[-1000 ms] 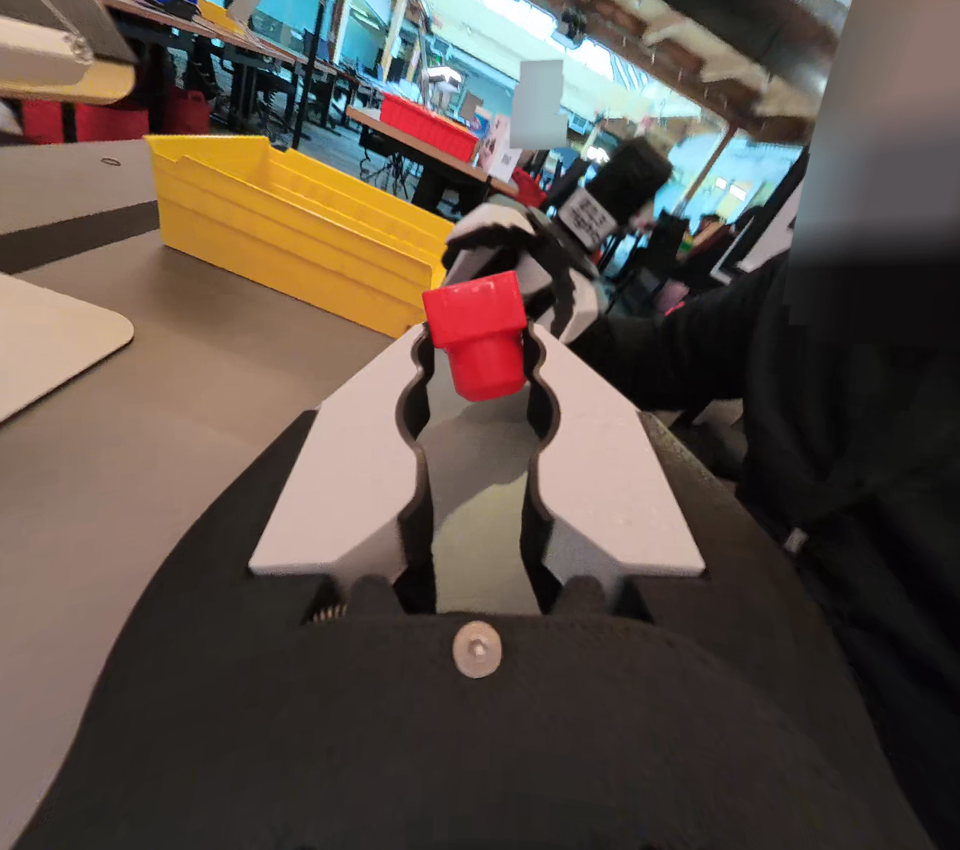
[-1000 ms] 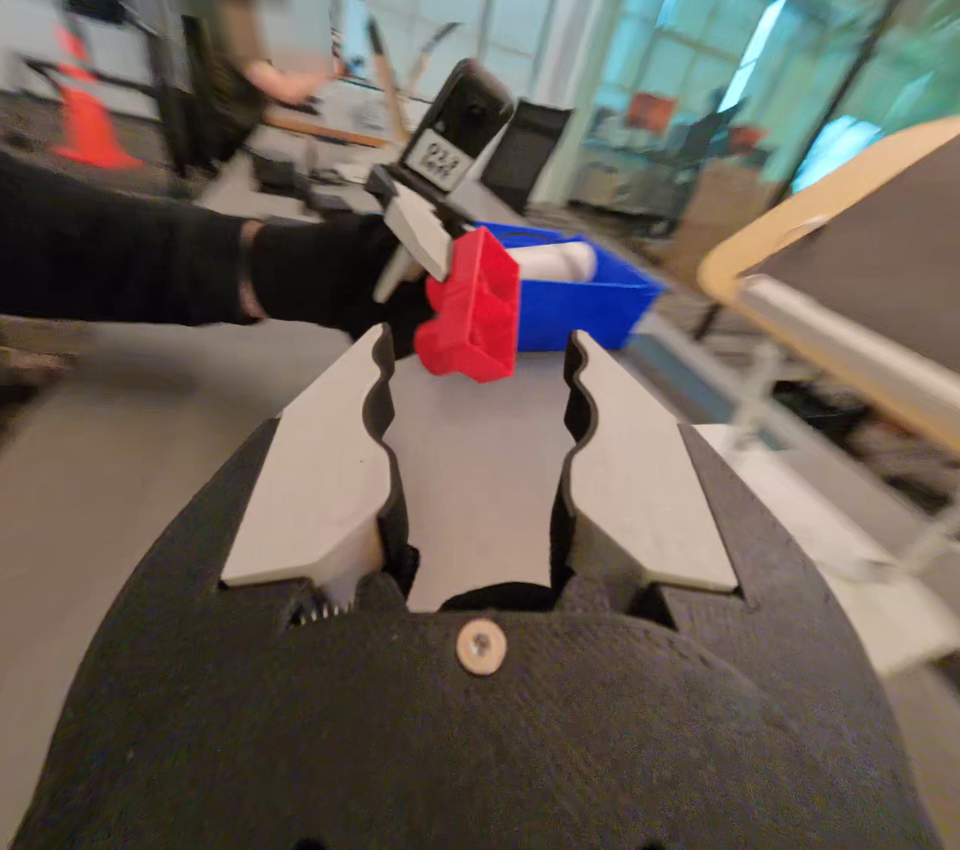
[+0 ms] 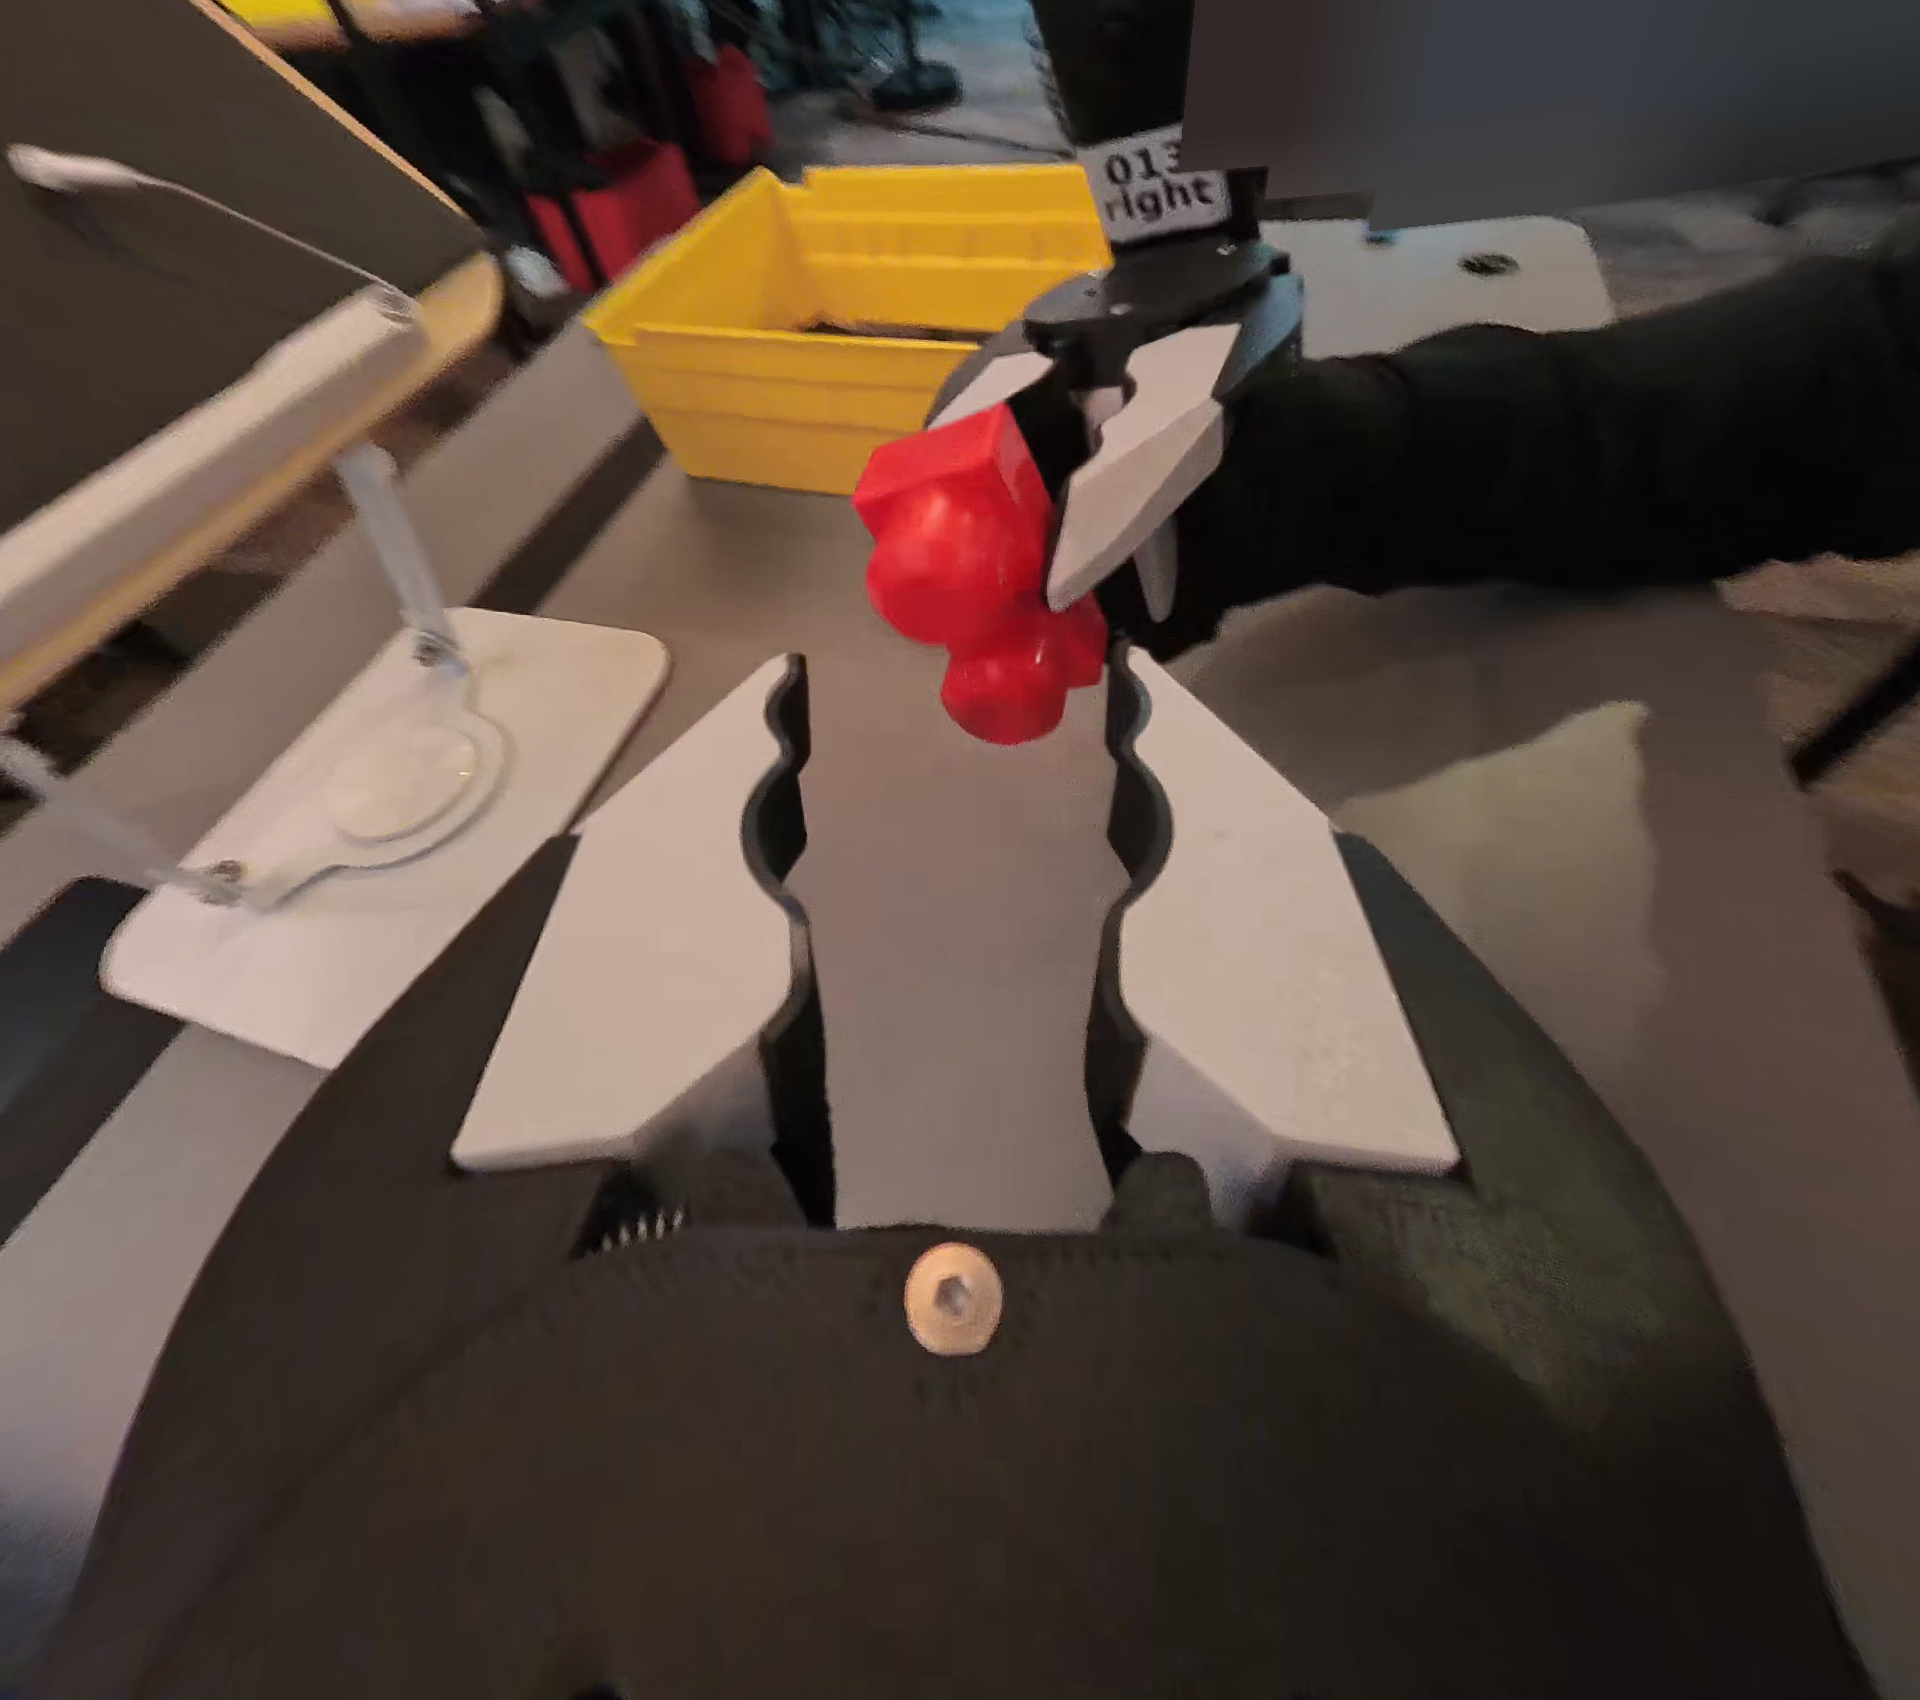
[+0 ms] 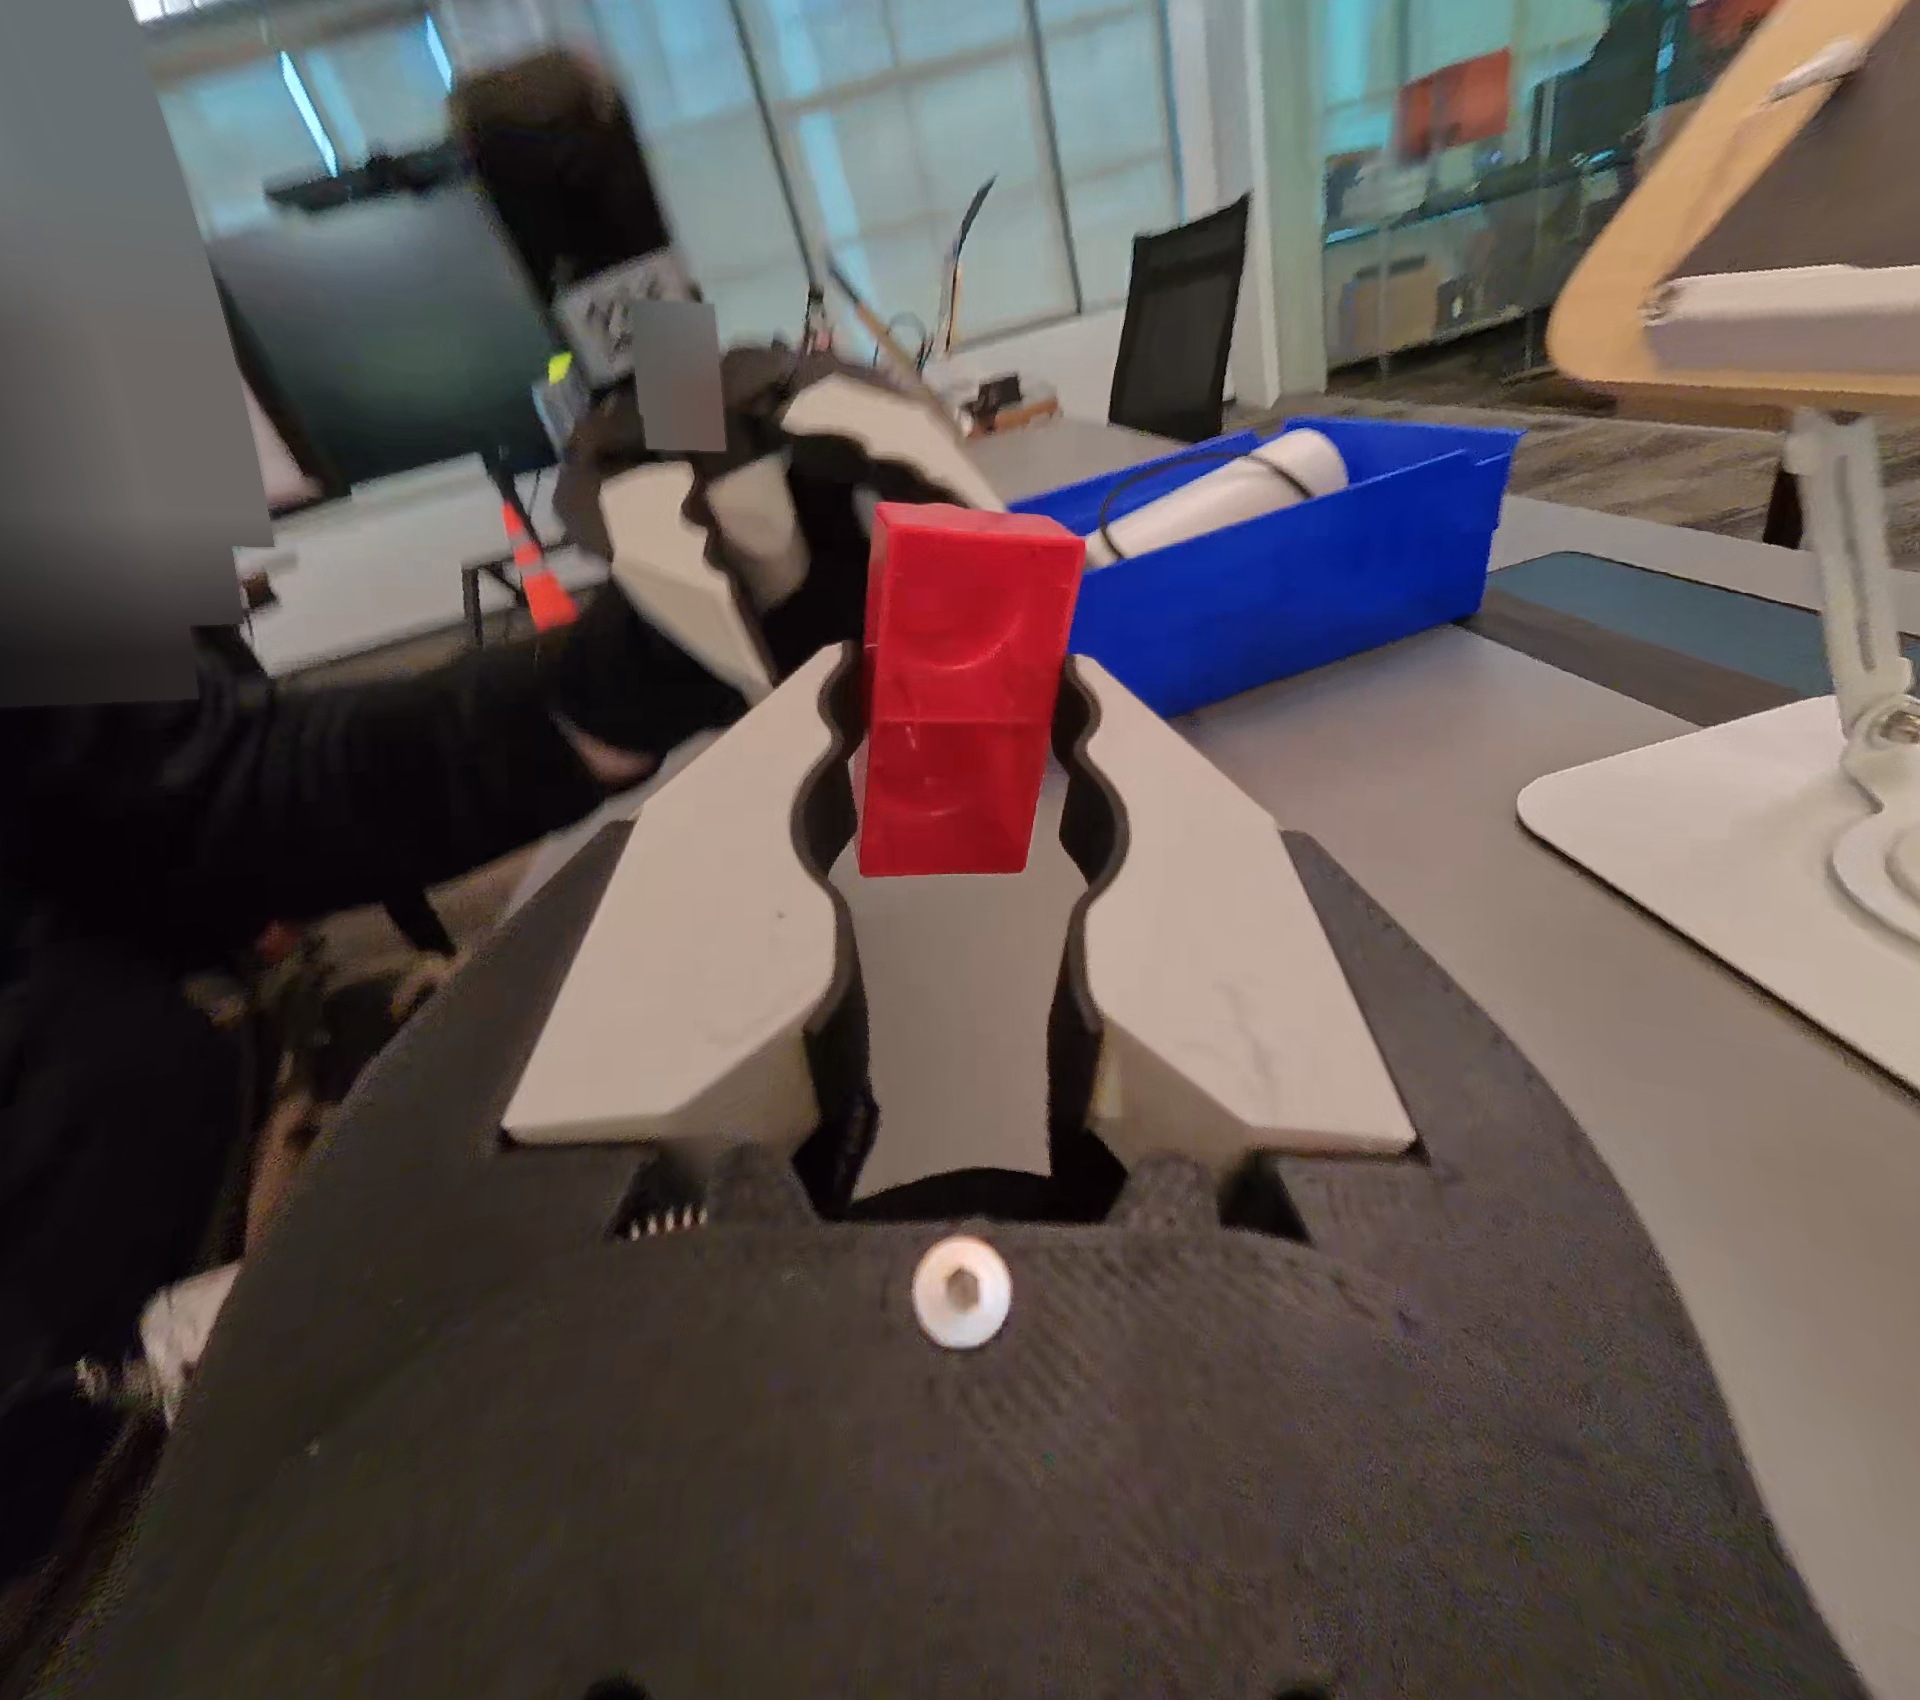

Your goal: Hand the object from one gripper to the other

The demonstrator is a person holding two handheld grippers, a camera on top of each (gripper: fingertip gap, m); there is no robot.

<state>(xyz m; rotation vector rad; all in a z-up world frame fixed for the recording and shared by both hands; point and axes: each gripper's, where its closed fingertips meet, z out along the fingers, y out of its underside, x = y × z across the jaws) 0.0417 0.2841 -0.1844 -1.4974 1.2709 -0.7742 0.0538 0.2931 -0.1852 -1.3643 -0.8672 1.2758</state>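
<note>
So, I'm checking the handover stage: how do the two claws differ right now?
The right claw is shut on the red block; the left claw is open and holds nothing. The right one carries the block in the air, while the left one's fingertips sit just beside it. Both have grey wavy-edged fingers.

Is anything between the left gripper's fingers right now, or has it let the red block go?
Only bare grey tabletop shows between the left gripper fingers, in the left wrist view; the right gripper grips the red block.

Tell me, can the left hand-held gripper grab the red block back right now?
Probably yes. The left hand-held gripper is open, and the red block hangs just past its fingertips with nothing between. But the right hand-held gripper is clamped on it.
</note>
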